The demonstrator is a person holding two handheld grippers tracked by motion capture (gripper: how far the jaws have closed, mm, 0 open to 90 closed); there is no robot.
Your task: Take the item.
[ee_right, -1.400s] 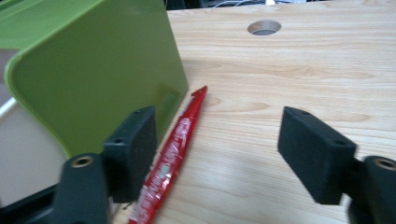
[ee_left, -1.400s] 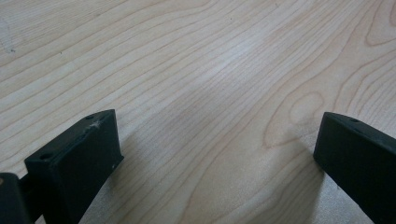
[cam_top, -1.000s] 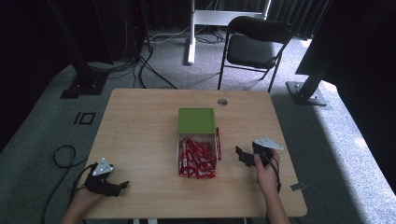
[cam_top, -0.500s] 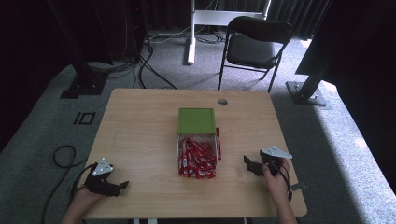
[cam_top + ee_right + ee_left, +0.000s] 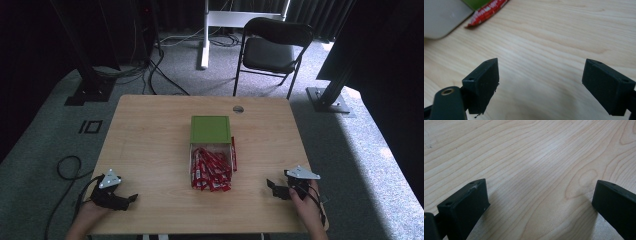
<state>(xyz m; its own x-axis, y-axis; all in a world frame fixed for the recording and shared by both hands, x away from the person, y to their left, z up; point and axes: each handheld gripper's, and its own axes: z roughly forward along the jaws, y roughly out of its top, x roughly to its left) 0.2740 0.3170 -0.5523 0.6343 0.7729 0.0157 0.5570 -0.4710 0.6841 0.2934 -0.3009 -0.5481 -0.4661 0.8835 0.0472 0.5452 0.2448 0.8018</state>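
Right gripper (image 5: pixel 278 189): has pulled back from the packets to the table's near right corner — jaws just widened, nothing between them.
Left gripper (image 5: pixel 118 197): spread, empty, resting.
Red packets (image 5: pixel 211 169): in the clear box beside the green lid (image 5: pixel 210 129) — packing looks finished.

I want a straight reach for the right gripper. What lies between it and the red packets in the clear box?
In the high view only bare wooden table separates the right gripper from the red packets in their clear box. Its jaws stand open with nothing between them.
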